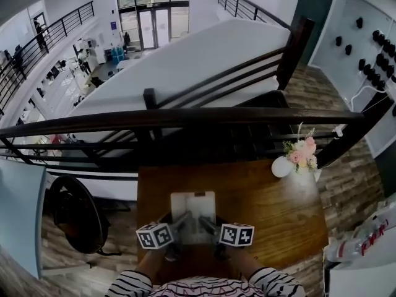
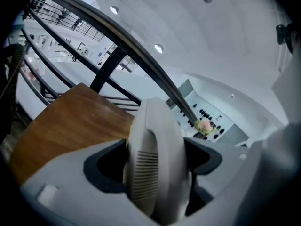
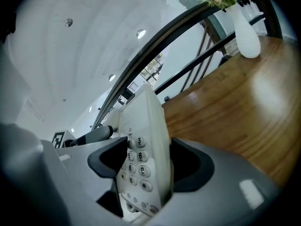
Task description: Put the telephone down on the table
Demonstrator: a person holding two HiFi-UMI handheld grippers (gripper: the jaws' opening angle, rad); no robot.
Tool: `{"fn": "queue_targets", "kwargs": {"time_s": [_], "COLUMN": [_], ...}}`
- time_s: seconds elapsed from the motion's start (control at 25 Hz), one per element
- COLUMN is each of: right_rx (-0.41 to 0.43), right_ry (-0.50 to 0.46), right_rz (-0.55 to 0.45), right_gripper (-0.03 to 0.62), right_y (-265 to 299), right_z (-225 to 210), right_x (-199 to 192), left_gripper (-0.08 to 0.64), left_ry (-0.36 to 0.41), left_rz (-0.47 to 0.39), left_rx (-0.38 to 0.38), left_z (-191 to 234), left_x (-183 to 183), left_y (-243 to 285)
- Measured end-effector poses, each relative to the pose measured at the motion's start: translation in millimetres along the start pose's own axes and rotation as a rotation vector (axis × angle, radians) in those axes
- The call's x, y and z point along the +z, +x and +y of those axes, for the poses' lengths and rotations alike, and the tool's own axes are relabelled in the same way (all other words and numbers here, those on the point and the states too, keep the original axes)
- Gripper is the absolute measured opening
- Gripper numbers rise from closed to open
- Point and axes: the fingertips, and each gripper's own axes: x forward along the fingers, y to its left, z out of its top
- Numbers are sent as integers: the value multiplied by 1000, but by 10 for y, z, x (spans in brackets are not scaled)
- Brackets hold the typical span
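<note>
Jaws of the left gripper (image 2: 155, 175) are clamped on the telephone (image 2: 157, 140), dark pads pressing either side of its handset end. Handset is off-white plastic, rounded, with a block of fine horizontal slots on the face toward the camera. Jaws of the right gripper (image 3: 145, 166) are likewise closed on the same telephone, on its keypad side: round pale buttons in columns, with digits 3, 6, 8, 0 and # legible, on a flat cream panel that stands edge-up between the pads. In the head view the telephone reads as a pale rectangular body between both grippers, over the near middle part of the brown wooden surface (image 1: 272, 209); whether its underside touches the wood cannot be told. Marker cubes (image 1: 154, 235) sit at the near end of each gripper, side by side, with striped sleeves (image 1: 130, 284) just behind them. Toward the far right corner of the surface stands a white vase (image 1: 282, 166) of pink flowers (image 1: 302, 150), well apart from the telephone. Beyond the far edge runs a dark railing (image 1: 185, 119).
</note>
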Motion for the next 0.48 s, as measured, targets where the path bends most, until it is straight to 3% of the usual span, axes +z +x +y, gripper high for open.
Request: {"fn": "queue_targets", "kwargs": {"time_s": [0.48], "right_rx": [9], "right_ry": [32], "right_rz": [-3], "right_gripper": [290], "right_y": [813], "right_z": [-689], "right_x": [668], "left_gripper": [374], "left_ry": [-10], "left_rz": [10], "left_rx": [16], "left_z": [533], "left_x": [386], "left_y": [1091]}}
